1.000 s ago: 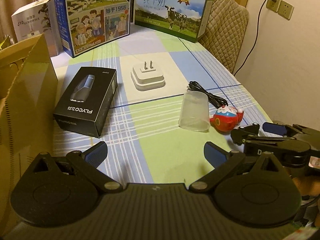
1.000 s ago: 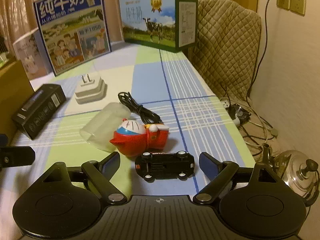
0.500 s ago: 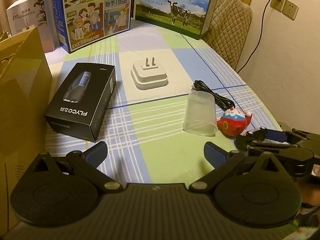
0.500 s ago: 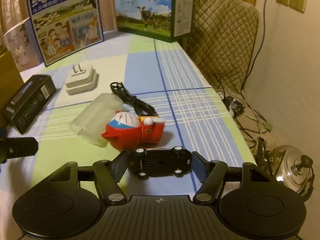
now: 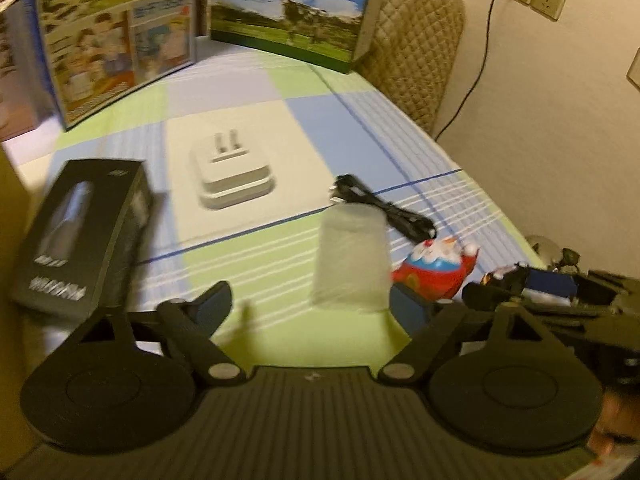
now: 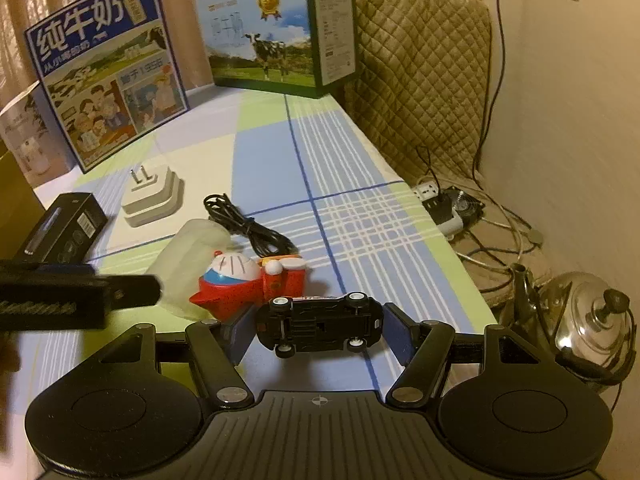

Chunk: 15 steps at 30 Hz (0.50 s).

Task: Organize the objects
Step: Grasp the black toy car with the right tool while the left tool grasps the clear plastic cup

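Observation:
My right gripper (image 6: 318, 326) is shut on a black toy car (image 6: 318, 328), wheels toward the camera, lifted a little above the checked tablecloth. Just beyond it lie a red and blue cartoon toy (image 6: 248, 284), a frosted plastic cup (image 6: 192, 264) on its side, a black cable (image 6: 248, 228), a white plug adapter (image 6: 152, 196) and a black FLYCO box (image 6: 60, 228). My left gripper (image 5: 310, 306) is open and empty, close to the cup (image 5: 352, 258), with the red toy (image 5: 436, 266) to its right and the box (image 5: 80, 236) to its left.
Two milk cartons (image 6: 108, 68) (image 6: 280, 32) stand at the table's far end. A cardboard box wall (image 5: 8, 248) rises at the left. A quilted chair (image 6: 420, 80), a power strip (image 6: 436, 204) and a steel kettle (image 6: 588, 324) are off the right table edge.
My right gripper closed on the toy car and lifted it slightly. My left gripper moved forward and right toward the cup, its view now blurred.

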Motion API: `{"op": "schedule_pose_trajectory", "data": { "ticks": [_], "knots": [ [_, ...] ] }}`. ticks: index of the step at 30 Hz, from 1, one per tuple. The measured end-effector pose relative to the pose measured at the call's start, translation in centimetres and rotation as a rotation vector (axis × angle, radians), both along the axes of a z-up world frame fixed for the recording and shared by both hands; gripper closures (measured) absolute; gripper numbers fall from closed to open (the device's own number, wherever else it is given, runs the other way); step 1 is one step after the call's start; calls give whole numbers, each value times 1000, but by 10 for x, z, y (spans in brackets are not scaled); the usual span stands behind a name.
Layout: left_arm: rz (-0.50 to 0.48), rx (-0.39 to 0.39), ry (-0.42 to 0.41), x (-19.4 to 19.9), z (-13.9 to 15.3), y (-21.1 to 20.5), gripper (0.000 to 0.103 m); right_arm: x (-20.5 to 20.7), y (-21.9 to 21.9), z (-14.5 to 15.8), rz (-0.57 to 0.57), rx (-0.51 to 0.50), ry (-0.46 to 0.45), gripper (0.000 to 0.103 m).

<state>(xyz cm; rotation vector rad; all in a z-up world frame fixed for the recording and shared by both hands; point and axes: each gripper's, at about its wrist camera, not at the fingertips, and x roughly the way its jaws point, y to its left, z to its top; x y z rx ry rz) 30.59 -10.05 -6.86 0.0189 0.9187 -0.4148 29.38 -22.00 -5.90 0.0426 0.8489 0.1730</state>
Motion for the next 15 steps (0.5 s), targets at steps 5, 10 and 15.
{"op": "schedule_pose_trajectory", "data": {
  "ticks": [5, 10, 15],
  "knots": [
    [-51, -1, 22, 17, -7, -21, 39, 1, -2, -1, -6, 8, 9, 39],
    [-76, 33, 34, 26, -15, -31, 46, 2, -2, -2, -4, 20, 19, 39],
    [-103, 74, 33, 19, -15, -28, 55, 1, 0, -1, 13, 31, 20, 39]
  ]
}}
